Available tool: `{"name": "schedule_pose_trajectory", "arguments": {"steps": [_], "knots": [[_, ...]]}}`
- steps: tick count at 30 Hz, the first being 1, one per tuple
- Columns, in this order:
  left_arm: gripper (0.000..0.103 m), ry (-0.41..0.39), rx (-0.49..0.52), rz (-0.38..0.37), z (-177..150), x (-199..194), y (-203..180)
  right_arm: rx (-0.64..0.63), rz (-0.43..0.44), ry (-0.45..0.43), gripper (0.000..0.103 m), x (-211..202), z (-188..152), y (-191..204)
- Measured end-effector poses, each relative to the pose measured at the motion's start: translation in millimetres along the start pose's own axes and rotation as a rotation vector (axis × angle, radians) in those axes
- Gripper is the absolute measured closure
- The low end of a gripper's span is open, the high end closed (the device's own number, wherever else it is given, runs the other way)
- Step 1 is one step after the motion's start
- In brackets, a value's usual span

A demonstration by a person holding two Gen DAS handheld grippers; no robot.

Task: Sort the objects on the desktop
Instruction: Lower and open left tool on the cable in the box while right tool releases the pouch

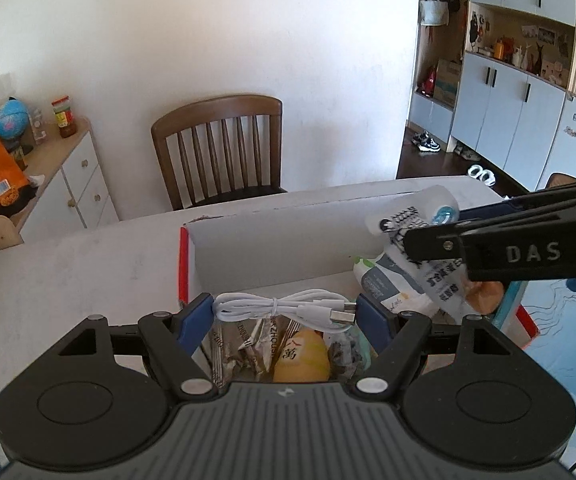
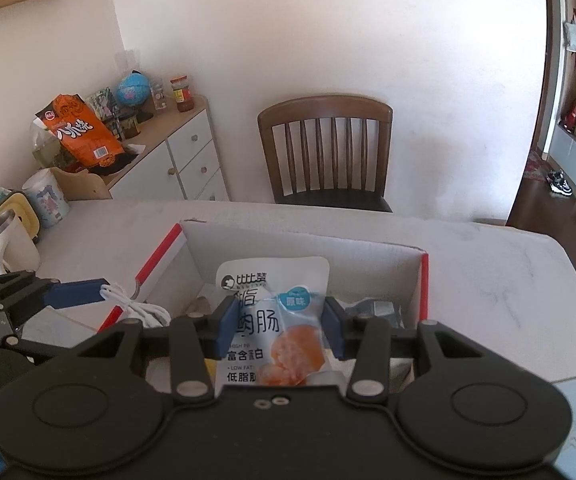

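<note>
Left wrist, left tongs clamp cable, right tongs pinch snack packet

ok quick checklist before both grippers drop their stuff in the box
1. Left gripper grips white cable between its pads: ok.
2. Right gripper shut on snack packet: ok.
3. Packet above the open cardboard box: ok.
4. Cable past the box's near red edge: cannot tell; in the right wrist view it hangs near that edge.
5. Free floor in the box: cannot tell, wrapped snacks already lie inside.
6. The two grippers apart from each other: ok.
</note>
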State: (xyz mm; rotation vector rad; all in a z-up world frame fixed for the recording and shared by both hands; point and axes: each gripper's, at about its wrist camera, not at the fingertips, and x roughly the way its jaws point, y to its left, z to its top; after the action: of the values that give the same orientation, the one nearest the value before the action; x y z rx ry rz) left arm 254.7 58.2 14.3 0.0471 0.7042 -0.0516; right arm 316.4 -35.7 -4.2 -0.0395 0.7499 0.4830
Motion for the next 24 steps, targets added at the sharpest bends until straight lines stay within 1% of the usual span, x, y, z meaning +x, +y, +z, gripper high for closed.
{"name": "schedule_pose_trajectory", "arguments": {"steps": [2, 9, 13, 16, 24], "knots": [[0.026, 0.001, 0.022, 0.008, 3, 5, -3, -0.011, -0.007, 0.001, 0.059, 5, 3, 0], [0.026, 0.020, 0.035, 0.006, 8, 21, -3, -0.017, -0.015, 0.021, 0.059, 27, 9, -3], [0.026, 0.037, 0.049, 0.008, 5, 30, -5, -0.025, -0.020, 0.038, 0.059, 39, 8, -3], [0.026, 0.053, 0.042, 0.009, 2, 37, -3, -0.034, -0.026, 0.051, 0.059, 47, 6, -3], [0.026, 0.096, 0.045, 0.019, -8, 53, 1, -0.054, -0.041, 0.093, 0.059, 66, -5, -4]]}}
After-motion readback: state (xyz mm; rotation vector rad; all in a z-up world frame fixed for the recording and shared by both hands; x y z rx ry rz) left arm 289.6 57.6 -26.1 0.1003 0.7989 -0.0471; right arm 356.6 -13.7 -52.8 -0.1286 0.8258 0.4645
